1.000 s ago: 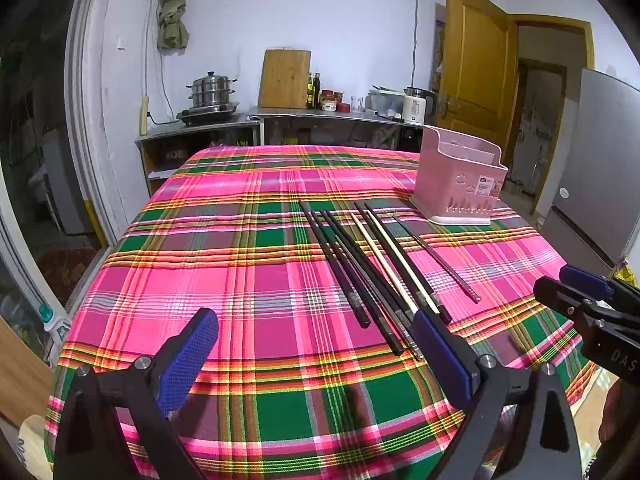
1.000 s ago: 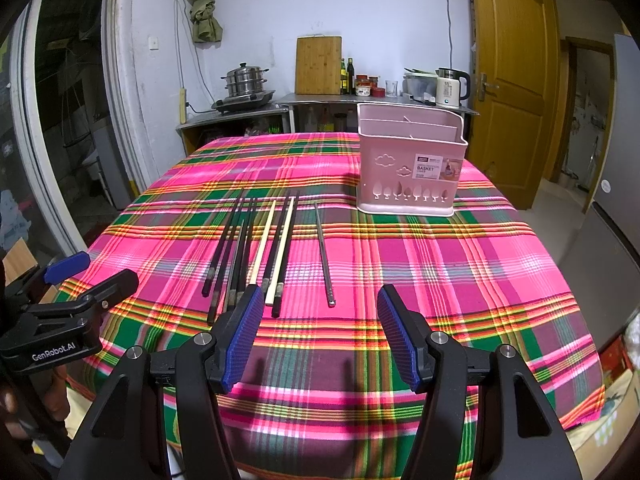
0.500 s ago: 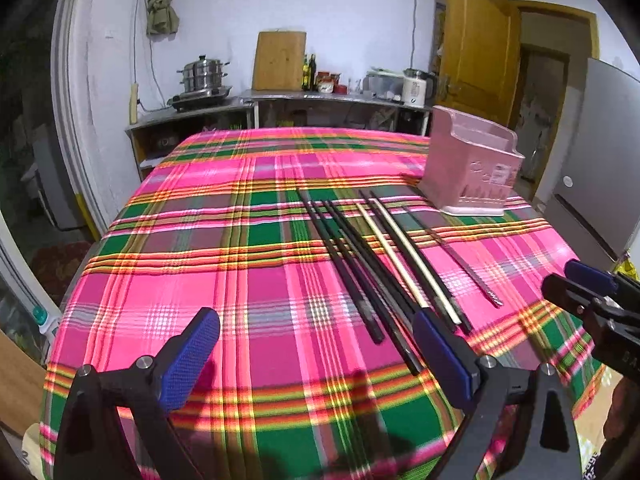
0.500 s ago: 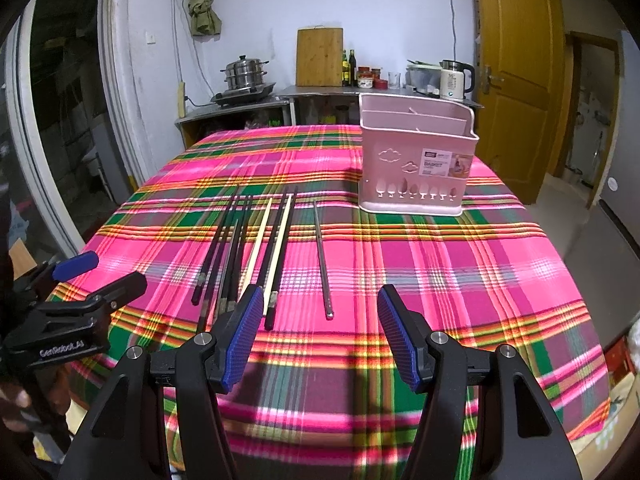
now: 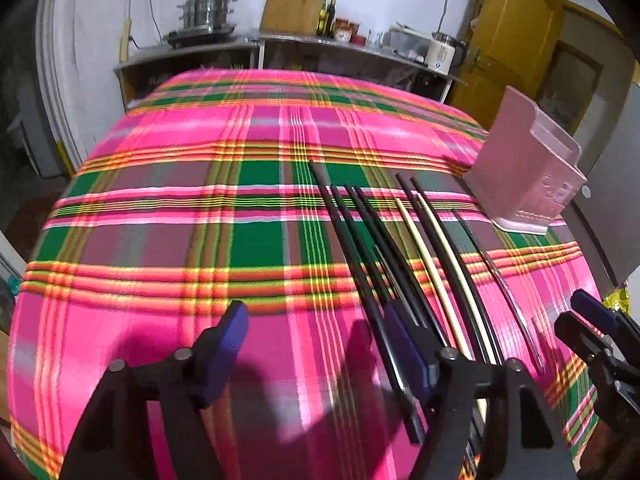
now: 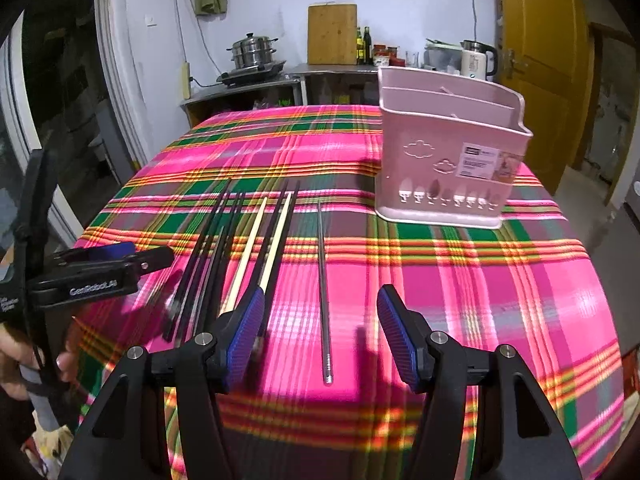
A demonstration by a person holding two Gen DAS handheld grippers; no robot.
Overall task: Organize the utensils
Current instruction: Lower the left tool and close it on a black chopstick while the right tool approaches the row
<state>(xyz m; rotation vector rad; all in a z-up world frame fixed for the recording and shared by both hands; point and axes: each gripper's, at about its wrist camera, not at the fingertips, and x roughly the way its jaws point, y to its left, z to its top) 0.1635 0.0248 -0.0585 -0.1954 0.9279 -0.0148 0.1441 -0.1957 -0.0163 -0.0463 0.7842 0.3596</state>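
Observation:
Several chopsticks lie side by side on the plaid tablecloth: black ones (image 6: 208, 248), two cream ones (image 6: 248, 248) and a single metal one (image 6: 323, 280). They also show in the left wrist view (image 5: 376, 256). A pink utensil basket (image 6: 448, 160) stands upright at the far right of the table; it also shows in the left wrist view (image 5: 524, 176). My right gripper (image 6: 322, 332) is open, low over the near end of the metal chopstick. My left gripper (image 5: 316, 348) is open, low over the cloth just left of the black chopsticks.
The table (image 6: 500, 280) is covered by a pink and green plaid cloth and its edges curve down near me. Behind it stand a counter with a steel pot (image 6: 254, 50), a cutting board (image 6: 332, 34) and a kettle (image 6: 476, 58). A yellow door (image 6: 536, 52) is at the right.
Both grippers have moved forward and down toward the chopsticks. The right one now straddles the metal chopstick's near end. Both stay open.

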